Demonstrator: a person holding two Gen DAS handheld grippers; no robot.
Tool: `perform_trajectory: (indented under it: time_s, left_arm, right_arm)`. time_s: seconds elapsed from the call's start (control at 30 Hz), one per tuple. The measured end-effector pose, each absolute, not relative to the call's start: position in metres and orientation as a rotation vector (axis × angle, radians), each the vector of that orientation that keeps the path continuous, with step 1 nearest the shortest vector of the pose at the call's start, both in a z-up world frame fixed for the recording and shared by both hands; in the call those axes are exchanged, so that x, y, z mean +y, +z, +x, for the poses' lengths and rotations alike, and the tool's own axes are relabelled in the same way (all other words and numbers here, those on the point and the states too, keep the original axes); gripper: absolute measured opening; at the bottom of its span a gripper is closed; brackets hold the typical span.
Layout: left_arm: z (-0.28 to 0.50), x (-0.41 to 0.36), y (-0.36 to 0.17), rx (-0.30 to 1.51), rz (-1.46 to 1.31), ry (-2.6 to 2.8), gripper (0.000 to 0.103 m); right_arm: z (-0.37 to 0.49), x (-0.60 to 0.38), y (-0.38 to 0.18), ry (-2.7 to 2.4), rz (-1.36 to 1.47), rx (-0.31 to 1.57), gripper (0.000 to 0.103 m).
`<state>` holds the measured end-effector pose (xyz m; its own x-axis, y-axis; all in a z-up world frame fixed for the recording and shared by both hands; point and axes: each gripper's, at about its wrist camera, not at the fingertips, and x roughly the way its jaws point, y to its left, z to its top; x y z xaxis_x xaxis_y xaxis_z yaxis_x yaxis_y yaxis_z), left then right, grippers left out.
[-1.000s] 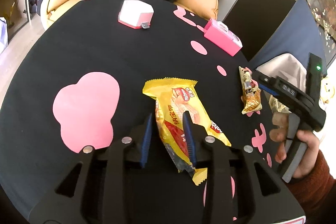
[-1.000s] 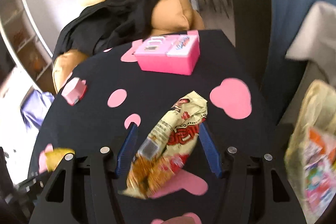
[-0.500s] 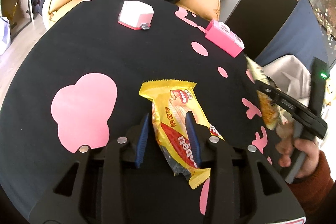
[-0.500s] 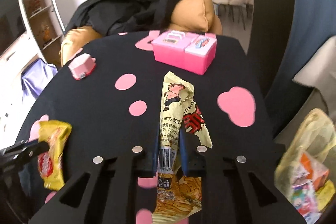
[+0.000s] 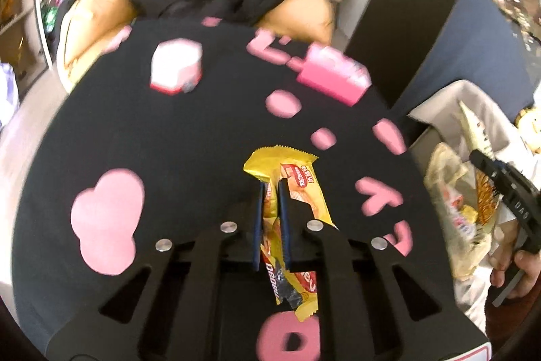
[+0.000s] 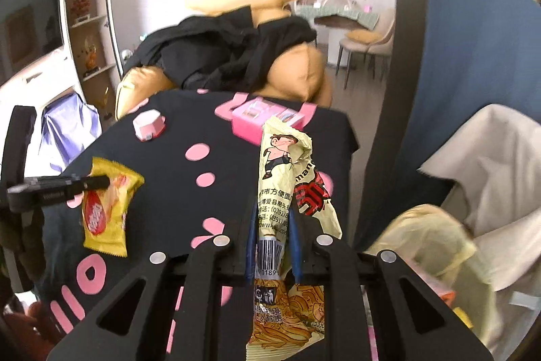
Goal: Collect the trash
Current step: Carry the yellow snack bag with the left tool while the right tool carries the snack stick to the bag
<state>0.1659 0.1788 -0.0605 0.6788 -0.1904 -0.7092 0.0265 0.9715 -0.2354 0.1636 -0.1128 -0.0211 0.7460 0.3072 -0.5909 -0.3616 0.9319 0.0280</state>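
Even, bright indoor light, soft shadows. Left wrist view motion-blurred: pink rectangular plastic box and black fabric tablecloth with pink shapes smeared. Right wrist view sharper. Heavy fisheye bending, dark vignette corners.

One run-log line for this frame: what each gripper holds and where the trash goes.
left gripper: shut on yellow wrapper | right gripper: shut on cream noodle wrapper | bag of trash: right of table, off its edge

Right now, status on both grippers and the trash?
Left gripper shut on yellow wrapper, over the table. Right gripper shut on cream wrapper, lifted near the trash bag. Nothing in the way.
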Motion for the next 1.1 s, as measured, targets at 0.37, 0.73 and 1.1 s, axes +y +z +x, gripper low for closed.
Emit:
perform_trajectory:
  time_s: [0.37,0.73,1.1]
  left_arm:
    - [0.159,0.082,0.018,0.679,-0.148,-0.287,0.009]
    - [0.187,-0.032,0.009,0.737,-0.184,-0.502,0.009]
    - [0.22,-0.135,-0.045,0.831,-0.111,-0.624,0.009]
  right_arm:
    - [0.122,-0.203,0.013,0.258,-0.074,0.505,0.017]
    - [0.105,-0.281,0.017,0.154,-0.065,0.477,0.017]
    - [0.106,-0.327,0.003,0.083,-0.061,0.505,0.017]
